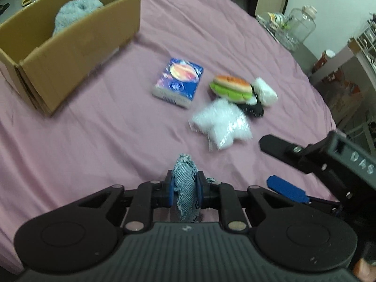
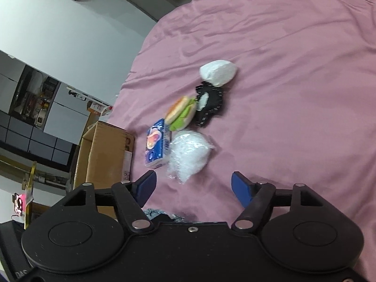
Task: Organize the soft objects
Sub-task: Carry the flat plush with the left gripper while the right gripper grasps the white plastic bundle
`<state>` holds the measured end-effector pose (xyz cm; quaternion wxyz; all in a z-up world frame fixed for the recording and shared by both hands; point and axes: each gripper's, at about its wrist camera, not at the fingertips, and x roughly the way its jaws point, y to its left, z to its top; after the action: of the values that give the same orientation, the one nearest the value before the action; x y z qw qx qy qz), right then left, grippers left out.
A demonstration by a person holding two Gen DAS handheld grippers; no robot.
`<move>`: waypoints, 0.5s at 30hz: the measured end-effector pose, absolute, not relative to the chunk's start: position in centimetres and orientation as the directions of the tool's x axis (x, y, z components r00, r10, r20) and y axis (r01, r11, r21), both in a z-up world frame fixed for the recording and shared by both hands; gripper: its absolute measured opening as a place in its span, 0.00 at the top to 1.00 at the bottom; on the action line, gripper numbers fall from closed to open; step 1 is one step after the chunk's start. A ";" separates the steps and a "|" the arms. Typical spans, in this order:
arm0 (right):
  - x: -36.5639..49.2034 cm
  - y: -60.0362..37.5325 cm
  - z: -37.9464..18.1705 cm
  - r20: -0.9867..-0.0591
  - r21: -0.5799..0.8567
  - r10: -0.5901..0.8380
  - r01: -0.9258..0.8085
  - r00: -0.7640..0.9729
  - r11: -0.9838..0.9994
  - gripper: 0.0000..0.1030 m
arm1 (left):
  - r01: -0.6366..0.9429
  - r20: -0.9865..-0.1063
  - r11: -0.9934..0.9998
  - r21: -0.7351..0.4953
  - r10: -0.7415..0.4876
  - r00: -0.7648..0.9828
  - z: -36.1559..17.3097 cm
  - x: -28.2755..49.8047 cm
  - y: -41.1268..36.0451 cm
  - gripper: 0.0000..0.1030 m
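My left gripper (image 1: 185,188) is shut on a piece of frayed denim cloth (image 1: 185,183), held above the pink bedsheet (image 1: 94,129). My right gripper (image 2: 193,185) is open and empty; it shows at the right of the left wrist view (image 1: 279,164). Ahead lie a plush burger (image 1: 231,87), a clear bubble-wrap bag (image 1: 221,123), a white wad (image 1: 265,91), a black scrunchie-like item (image 1: 253,110) and a blue tissue pack (image 1: 178,82). A cardboard box (image 1: 77,54) at the left holds a fluffy light-blue item (image 1: 75,11). The same pile shows in the right wrist view, with the bubble-wrap bag (image 2: 189,155) nearest.
The bed's right edge drops to a side table with glass jars (image 1: 298,25) and shelving (image 1: 352,70). In the right wrist view the cardboard box (image 2: 103,155) stands at the left near the bed's edge, with a wall and cabinets beyond.
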<state>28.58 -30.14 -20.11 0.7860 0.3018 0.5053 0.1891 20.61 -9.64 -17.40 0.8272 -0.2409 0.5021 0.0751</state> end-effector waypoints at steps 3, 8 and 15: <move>29.0 -29.4 -20.3 -0.676 0.672 0.604 0.016 0.423 0.741 0.33 | -0.379 -0.861 0.868 -0.320 -0.101 0.498 -16.9 20.8 -8.6 0.83; 29.5 -28.2 -20.5 -0.682 0.656 0.578 0.026 0.449 0.754 0.33 | -0.395 -0.852 0.856 -0.333 -0.095 0.514 -16.3 21.0 -6.7 0.83; 30.6 -26.3 -21.5 -0.720 0.604 0.532 0.025 0.446 0.796 0.38 | -0.394 -0.842 0.851 -0.348 -0.100 0.530 -15.4 21.4 -4.5 0.83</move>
<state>30.57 -26.31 -21.48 0.8039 0.2773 0.5021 0.1576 21.44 -4.48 -15.44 0.8355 -0.2585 0.4769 0.0880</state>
